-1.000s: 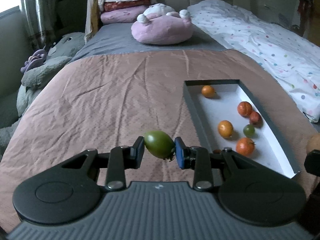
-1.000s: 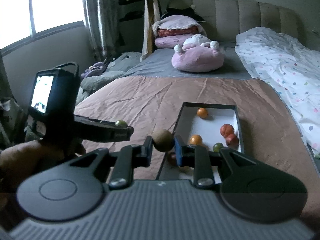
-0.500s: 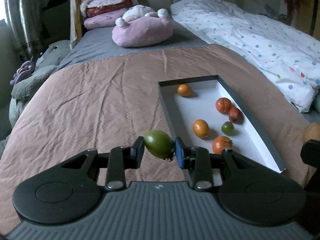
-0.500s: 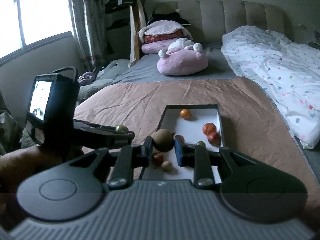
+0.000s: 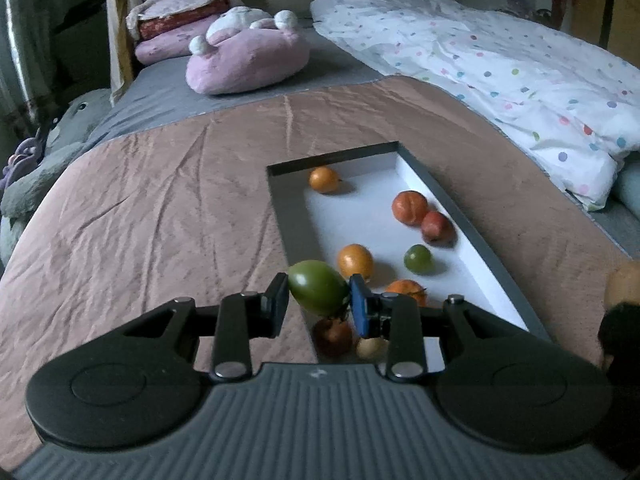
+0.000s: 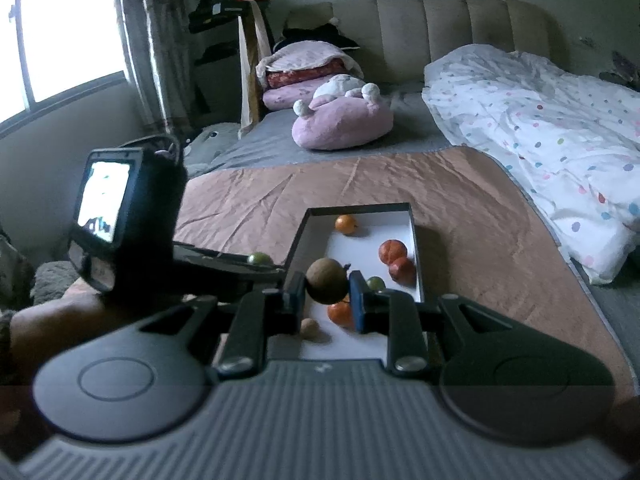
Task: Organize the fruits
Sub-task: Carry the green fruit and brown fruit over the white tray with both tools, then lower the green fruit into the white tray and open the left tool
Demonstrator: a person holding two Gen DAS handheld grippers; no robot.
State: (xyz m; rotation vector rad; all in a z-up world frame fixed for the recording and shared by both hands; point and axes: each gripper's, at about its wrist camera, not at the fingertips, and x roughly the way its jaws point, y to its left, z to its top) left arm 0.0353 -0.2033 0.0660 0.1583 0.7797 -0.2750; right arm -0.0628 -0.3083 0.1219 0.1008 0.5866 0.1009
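Clamping an oval green fruit [image 5: 318, 293] between the two pads of the left gripper [image 5: 319, 301], long axis running crosswise from pad to pad and tilting slightly down toward the right pad. Hovering over the near left edge of the gray tray [image 5: 476, 236], which is lying on the brown bedspread [image 5: 160, 208].

Gripping a round brown fruit [image 6: 327, 281] in the right gripper [image 6: 327, 294], pads pressing on both its sides, too round to tell any long axis. Hanging above the near end of the same tray [image 6: 299, 236].

Sitting on the tray's white floor: a small orange fruit [image 5: 324, 179] at the far end, an orange-red fruit [image 5: 409, 207] touching a darker red one [image 5: 437, 227] along the right wall, an orange one [image 5: 355, 261] and a small green one [image 5: 418, 258] mid-tray, another orange fruit [image 5: 406, 289] partly hiding behind the right finger, plus a dark red fruit [image 5: 333, 334] and a small pale one [image 5: 370, 347] nearest.
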